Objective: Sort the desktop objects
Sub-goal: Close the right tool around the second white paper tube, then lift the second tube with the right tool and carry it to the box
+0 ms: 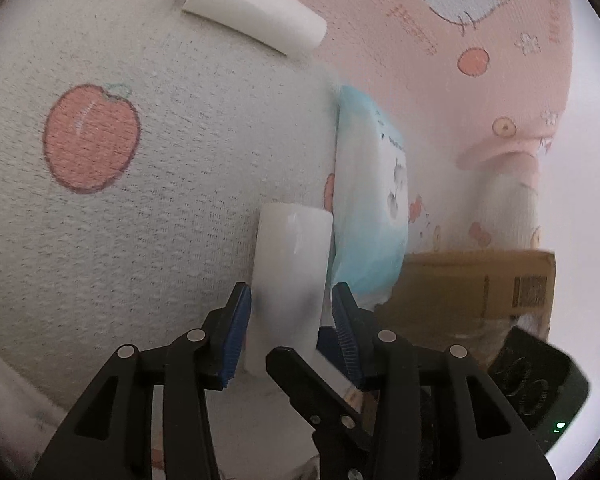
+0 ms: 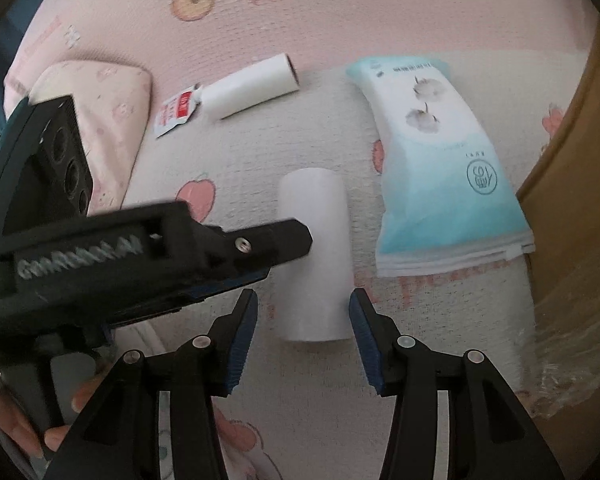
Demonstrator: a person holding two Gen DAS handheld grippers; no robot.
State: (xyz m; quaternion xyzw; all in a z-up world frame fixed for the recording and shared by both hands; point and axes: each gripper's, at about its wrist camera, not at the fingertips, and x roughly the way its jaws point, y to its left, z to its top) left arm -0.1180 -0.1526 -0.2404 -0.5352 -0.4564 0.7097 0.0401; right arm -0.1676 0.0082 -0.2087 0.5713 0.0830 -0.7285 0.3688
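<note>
My right gripper stands nearest the lens, its blue pads parted to either side of the near end of a white roll lying on the cloth, neither pad pressing on it. My left gripper reaches across the same roll from the side; its pads flank the roll closely, the left pad just at the roll's wall, though I cannot tell whether either pad bears on it. In the right wrist view this left gripper appears as a dark body crossing the roll's left flank. Just right of the roll lies a blue-and-white pack of cotton tissues, and beyond it a second white roll beside a small red-and-white sachet. A cardboard box stands at the right edge. All rest on a pink-and-white cartoon-print cloth.
</note>
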